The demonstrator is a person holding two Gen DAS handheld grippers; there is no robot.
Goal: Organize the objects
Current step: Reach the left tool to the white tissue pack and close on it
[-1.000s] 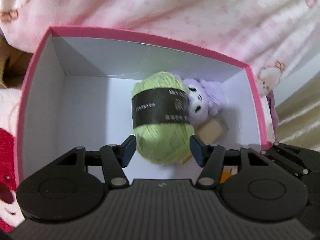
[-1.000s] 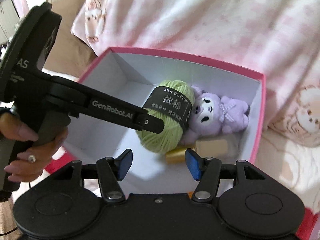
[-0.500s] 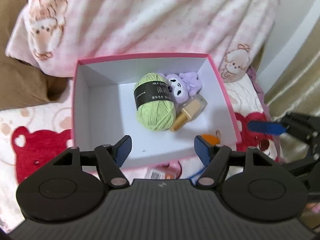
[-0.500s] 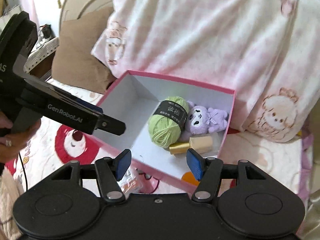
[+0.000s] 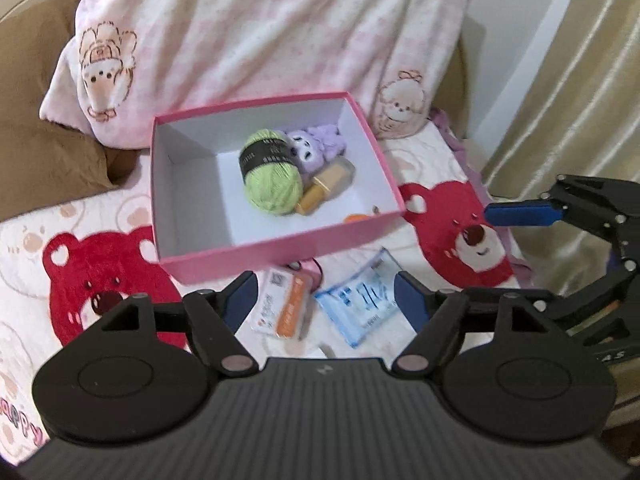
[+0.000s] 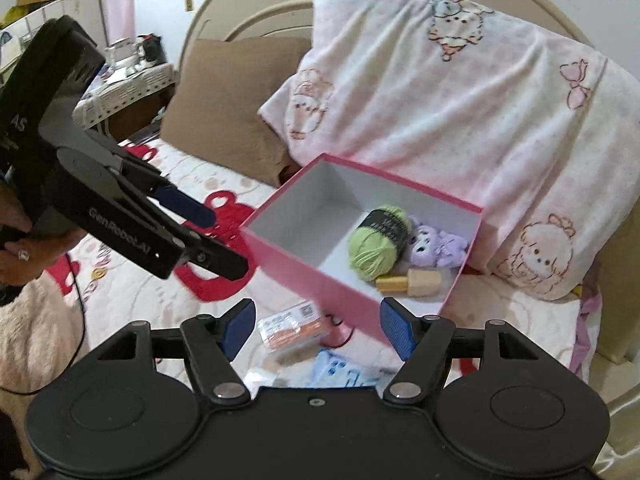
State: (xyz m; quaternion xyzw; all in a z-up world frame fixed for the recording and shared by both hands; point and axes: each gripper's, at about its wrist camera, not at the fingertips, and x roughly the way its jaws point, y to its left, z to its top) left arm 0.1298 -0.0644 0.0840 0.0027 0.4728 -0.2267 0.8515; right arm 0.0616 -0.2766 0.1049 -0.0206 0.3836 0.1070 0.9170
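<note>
On the bed just before the box's (image 5: 280, 254) near wall, both grippers, left (image 5: 324, 300) and right (image 6: 316, 330), hang wide and empty; the flat packets (image 5: 286, 304) could slip from a pinch.

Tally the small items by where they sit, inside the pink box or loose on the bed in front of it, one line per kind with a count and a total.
Inside the pink box:
Green yarn ball: 1
Purple plush toy: 1
Gold-capped bottle: 1

On the bed, in front of the box:
Orange-and-white packet: 1
Blue-and-white packet: 1

Total: 5. An orange thing by the box's near right corner is too hidden to count.
</note>
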